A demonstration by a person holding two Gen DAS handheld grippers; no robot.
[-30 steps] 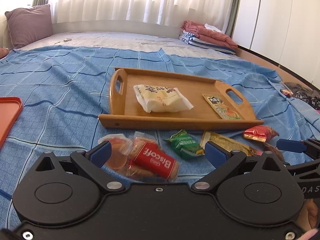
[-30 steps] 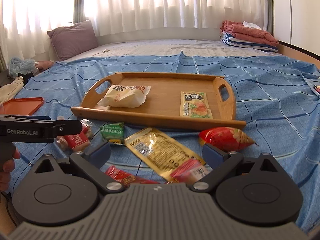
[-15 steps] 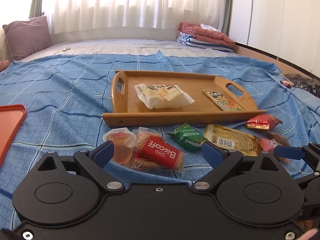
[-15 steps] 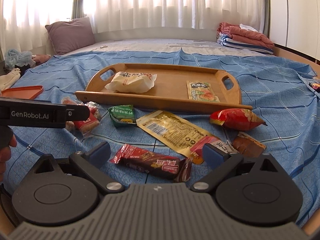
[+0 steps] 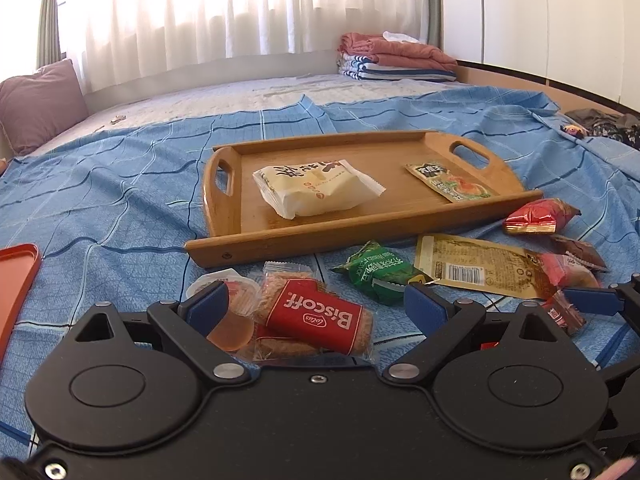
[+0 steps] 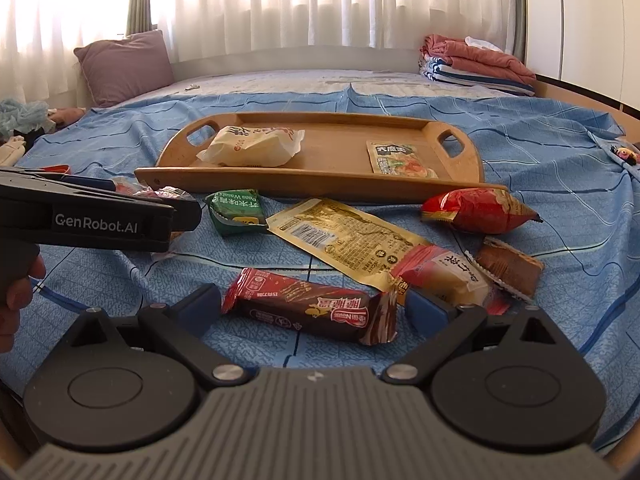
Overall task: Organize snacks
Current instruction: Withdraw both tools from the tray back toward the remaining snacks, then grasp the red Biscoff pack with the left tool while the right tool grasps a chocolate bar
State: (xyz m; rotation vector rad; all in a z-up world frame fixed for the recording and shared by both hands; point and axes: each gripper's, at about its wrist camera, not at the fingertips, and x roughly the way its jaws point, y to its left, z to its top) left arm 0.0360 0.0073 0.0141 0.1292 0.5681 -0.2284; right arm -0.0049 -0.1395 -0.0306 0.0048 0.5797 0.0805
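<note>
A wooden tray [image 5: 240, 216] [image 6: 332, 184] lies on the blue bedspread and holds a white packet [image 5: 316, 192] [image 6: 252, 146] and a flat sachet [image 5: 450, 182] [image 6: 400, 160]. Loose snacks lie in front of it. My left gripper [image 5: 316, 304] is open, its fingers either side of a red Biscoff pack [image 5: 316, 320], with a jelly cup [image 5: 230, 322] by the left finger. My right gripper [image 6: 312, 306] is open around a dark red chocolate bar [image 6: 308, 310]. A green pack [image 5: 376, 274] [image 6: 236, 216], a yellow pouch [image 5: 476, 270] [image 6: 348, 240] and a red bag [image 5: 536, 216] [image 6: 476, 210] lie between.
An orange tray [image 5: 16, 280] sits at the far left. A brown wrapped cake [image 6: 510, 266] and a pink-and-white packet [image 6: 448, 276] lie right of the bar. A purple pillow [image 6: 128, 64] and folded blankets [image 6: 476, 60] lie at the back of the bed.
Both grippers have drawn back and lowered towards the near snacks. The chocolate bar has come into view between my right fingers. Both stay open and nothing has been picked up.
</note>
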